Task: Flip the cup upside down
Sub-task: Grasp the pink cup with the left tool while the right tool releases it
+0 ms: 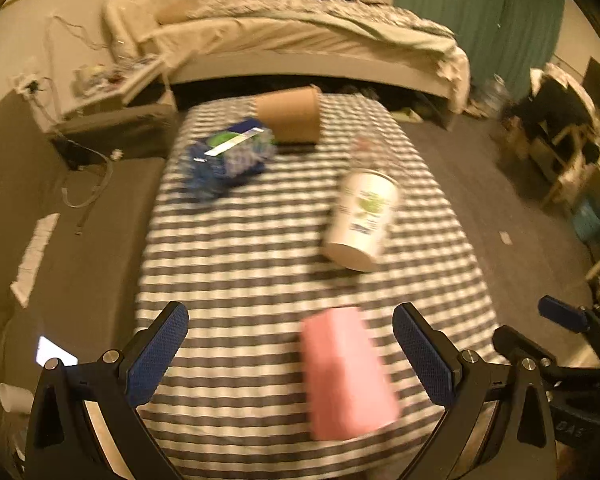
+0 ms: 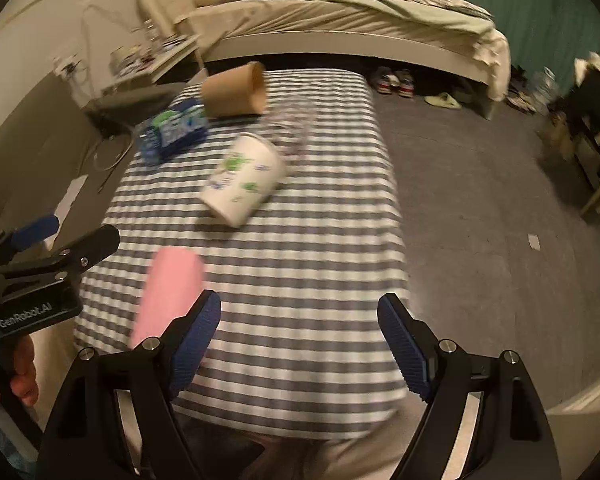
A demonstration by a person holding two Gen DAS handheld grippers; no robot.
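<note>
A pink cup lies on its side on the striped tablecloth, near the front edge. It also shows in the right wrist view. My left gripper is open and empty, with the pink cup between its fingers' line of sight. My right gripper is open and empty above the table's front right part; the pink cup is just left of its left finger. A white cup with green print lies tipped mid-table, also in the right wrist view.
A brown paper cup lies on its side at the far end, beside a blue packet. A clear glass stands behind the white cup. A bed is beyond the table. Grey floor lies to the right.
</note>
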